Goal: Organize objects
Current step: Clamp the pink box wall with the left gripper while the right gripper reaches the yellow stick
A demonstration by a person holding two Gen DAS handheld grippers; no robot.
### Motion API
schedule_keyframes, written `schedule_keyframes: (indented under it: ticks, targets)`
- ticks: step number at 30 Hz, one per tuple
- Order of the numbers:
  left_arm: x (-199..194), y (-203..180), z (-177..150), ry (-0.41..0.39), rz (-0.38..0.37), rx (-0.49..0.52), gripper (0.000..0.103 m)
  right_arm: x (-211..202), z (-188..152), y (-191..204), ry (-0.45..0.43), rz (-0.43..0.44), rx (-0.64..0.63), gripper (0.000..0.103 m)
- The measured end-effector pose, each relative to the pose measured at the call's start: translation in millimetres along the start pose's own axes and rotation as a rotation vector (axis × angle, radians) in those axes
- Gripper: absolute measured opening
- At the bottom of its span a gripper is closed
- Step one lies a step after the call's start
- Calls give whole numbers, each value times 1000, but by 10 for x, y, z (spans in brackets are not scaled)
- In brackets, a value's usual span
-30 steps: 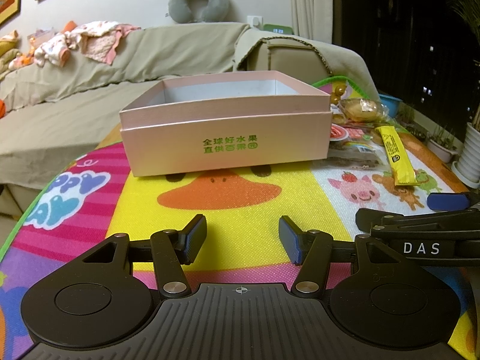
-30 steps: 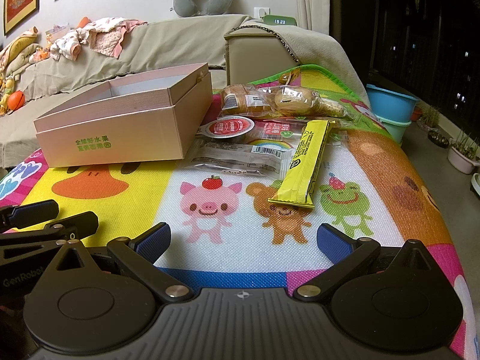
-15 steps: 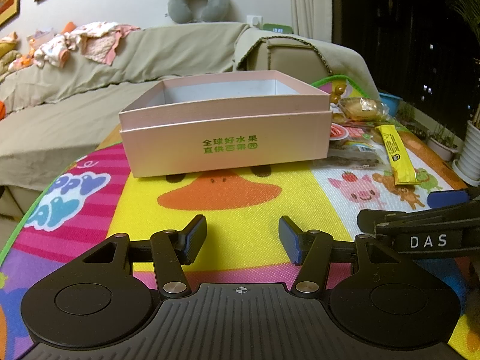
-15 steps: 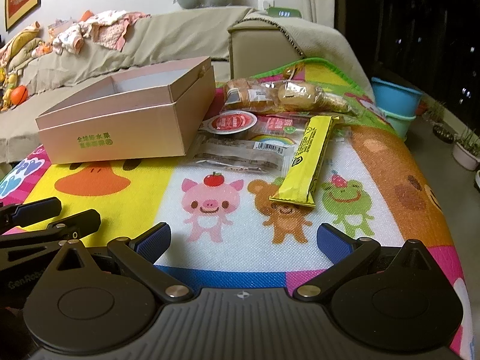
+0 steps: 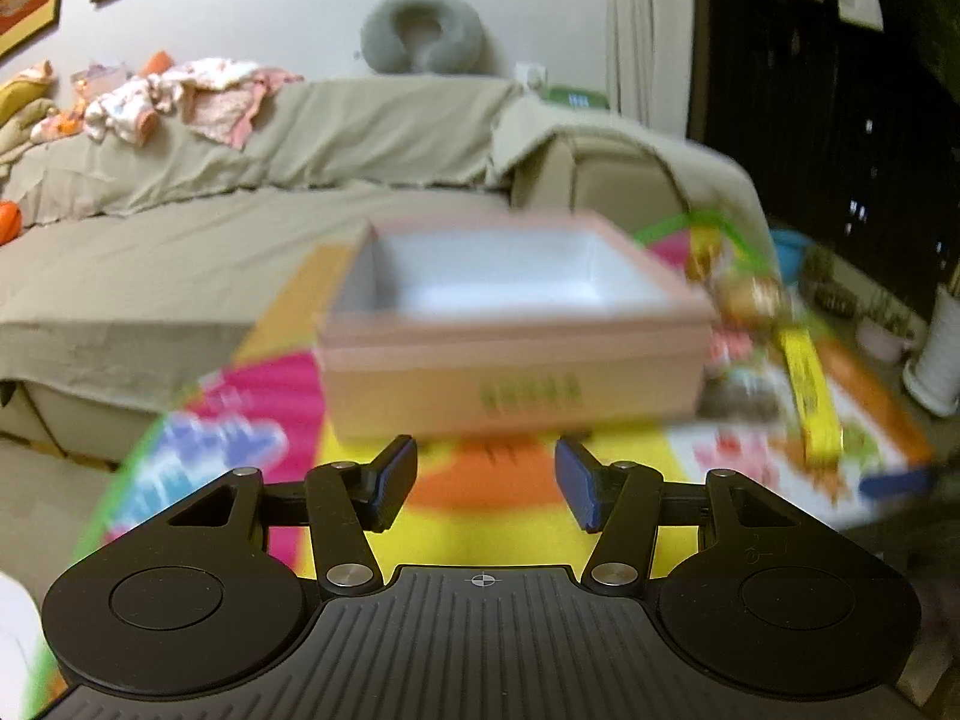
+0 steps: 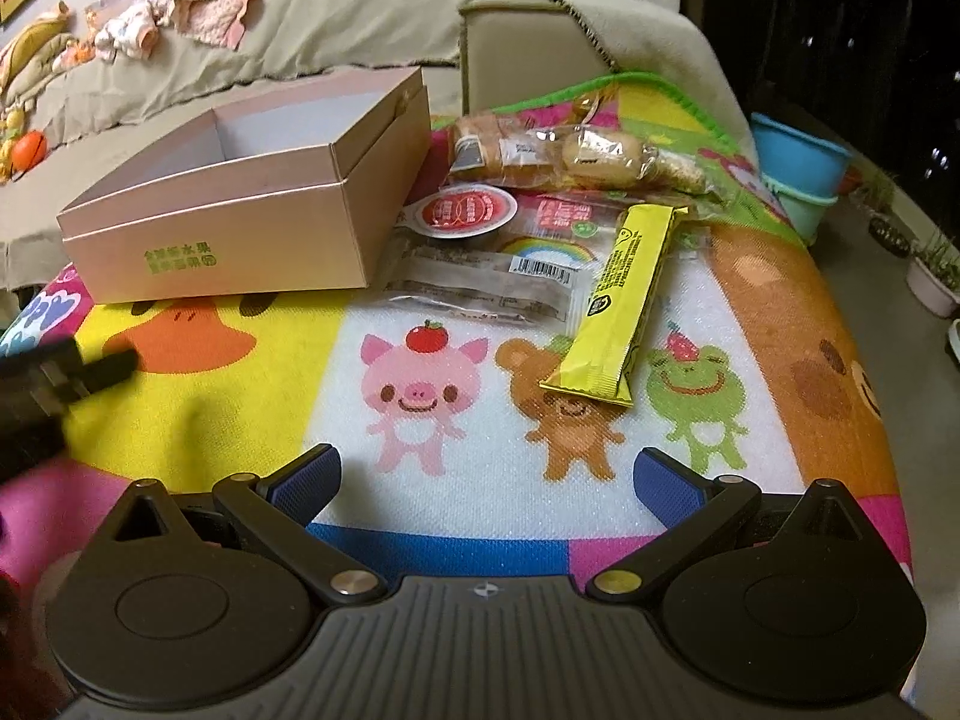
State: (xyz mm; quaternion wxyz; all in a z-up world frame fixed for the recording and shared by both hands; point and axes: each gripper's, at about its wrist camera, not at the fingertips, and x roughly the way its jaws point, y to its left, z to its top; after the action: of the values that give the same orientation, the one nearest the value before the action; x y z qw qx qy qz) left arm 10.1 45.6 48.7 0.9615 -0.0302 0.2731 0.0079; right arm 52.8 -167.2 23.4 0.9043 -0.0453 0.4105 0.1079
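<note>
Sofa (image 5: 180,252) with a beige cover runs along the far side; clothes are piled on its back at far left. A cartoon-print play mat (image 6: 420,372) covers the surface in the foreground.

Pink box (image 6: 240,222), lid off, sits on the mat at left-centre, interior white and bare. In the left wrist view it is blurred, directly ahead of that hand-held gripper.

Snacks lie in a cluster just right of the box: wrapped bread rolls (image 6: 564,153) at the far end, a flat clear packet (image 6: 480,282) with a barcode beside the box's near right corner, a round red-lidded cup (image 6: 465,210) resting on the packet, and a yellow stick pack (image 6: 624,294) angled toward the near right, partly over the bear print.

Left hand-held gripper (image 5: 486,483): fingers apart, just eased slightly inward, nothing between them.
Right hand-held gripper (image 6: 486,483): fingers wide apart, nothing between them, above the mat near of the snacks.
</note>
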Motion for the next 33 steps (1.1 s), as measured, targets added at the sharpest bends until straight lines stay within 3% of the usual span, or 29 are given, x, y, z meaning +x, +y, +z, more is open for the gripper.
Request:
schedule_keyframes:
  ticks: [6, 9, 14, 17, 19, 21, 23, 26, 33]
  targets:
    - [111, 518, 648, -91, 102, -73, 57, 28, 31, 3, 3, 14, -13, 103]
    - [425, 685, 867, -29, 98, -67, 57, 42, 123, -27, 16, 54, -27, 103]
    - [899, 759, 948, 46, 94, -66, 56, -97, 380, -89, -95, 19, -55, 103]
    - [1066, 733, 877, 81, 51, -30, 56, -160, 546, -138, -146, -11, -89, 103]
    - [1172, 723, 828, 110, 47, -22, 49, -157, 643, -213, -149, -16, -86, 103]
    - [1253, 751, 810, 114, 35, -32, 30, -128, 726, -296, -150, -26, -74, 103]
    - [1297, 765, 818, 95, 17, -43, 20, -71, 786, -369, -150, -49, -65, 103]
    - [1345, 747, 815, 82, 28, -52, 14, 64, 834, -417, -131, -73, -63, 103]
    - [1372, 815, 812, 68, 5, -54, 11, 430, 866, -510, -50, -77, 15, 98]
